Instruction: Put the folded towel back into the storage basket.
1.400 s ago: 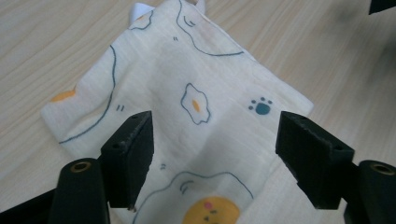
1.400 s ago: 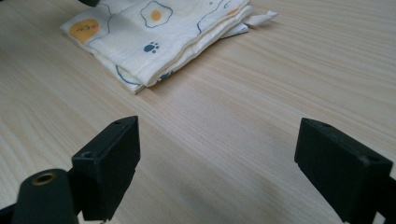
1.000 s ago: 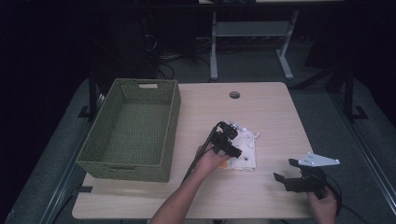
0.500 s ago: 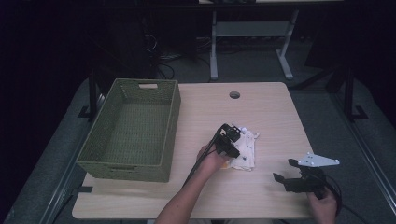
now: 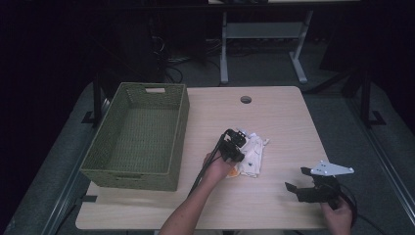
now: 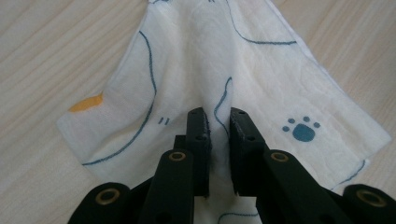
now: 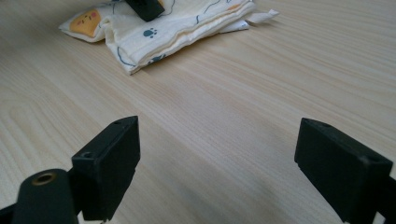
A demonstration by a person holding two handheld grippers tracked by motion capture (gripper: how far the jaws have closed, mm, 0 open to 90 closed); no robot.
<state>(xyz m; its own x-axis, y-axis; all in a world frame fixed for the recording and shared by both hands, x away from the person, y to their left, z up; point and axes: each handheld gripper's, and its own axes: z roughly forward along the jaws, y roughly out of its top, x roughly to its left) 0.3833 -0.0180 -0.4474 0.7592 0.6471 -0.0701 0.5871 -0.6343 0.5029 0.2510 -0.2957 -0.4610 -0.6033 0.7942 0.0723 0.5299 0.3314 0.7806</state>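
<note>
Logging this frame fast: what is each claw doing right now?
Left claw: jaws have just been closing; shut on a fold of the printed cloth.
Right claw: open, holding nothing.

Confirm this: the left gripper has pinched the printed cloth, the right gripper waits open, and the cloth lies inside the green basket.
Wrong about the place. The cloth lies on the table, right of the green basket, as the high view shows. The left gripper has pinched it; the right gripper waits open.

Cream cloth, blue paw prints
</note>
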